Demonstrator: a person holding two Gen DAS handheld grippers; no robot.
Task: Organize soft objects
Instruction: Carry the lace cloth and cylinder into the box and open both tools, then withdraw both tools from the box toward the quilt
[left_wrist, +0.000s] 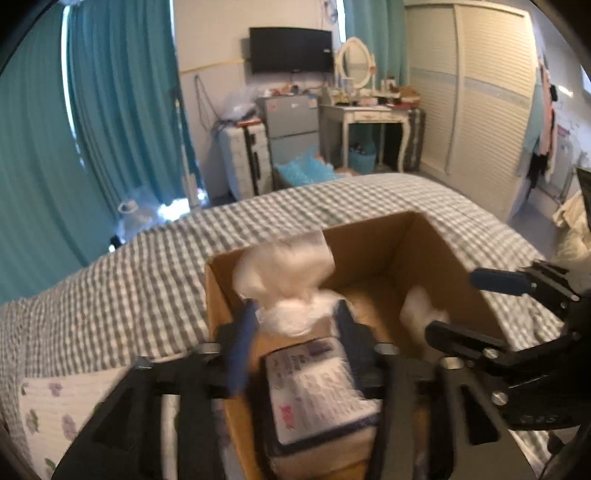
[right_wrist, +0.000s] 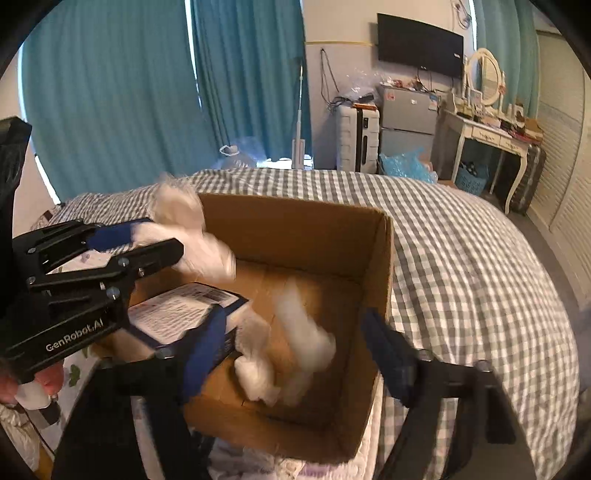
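Note:
An open cardboard box (left_wrist: 436, 258) (right_wrist: 376, 280) sits on the checked bed. My left gripper (left_wrist: 295, 321) (right_wrist: 166, 236) is shut on a white fluffy wad of cotton (left_wrist: 288, 277) (right_wrist: 192, 236) and holds it above the box's left side. Under it in the box lies a flat white printed packet (left_wrist: 317, 391) (right_wrist: 177, 310). My right gripper (right_wrist: 291, 350) (left_wrist: 465, 299) is open over the box's right half. A second white cotton wad (right_wrist: 295, 343) (left_wrist: 421, 310) is blurred between its fingers, inside the box; whether it rests on the floor of the box I cannot tell.
The box stands on a grey-and-white checked bedspread (right_wrist: 461, 258). A floral cloth (left_wrist: 55, 413) lies at the bed's near left. Teal curtains (right_wrist: 110, 92), a suitcase (right_wrist: 358, 136), a small fridge (right_wrist: 406, 118) and a dressing table (right_wrist: 487, 136) stand beyond the bed.

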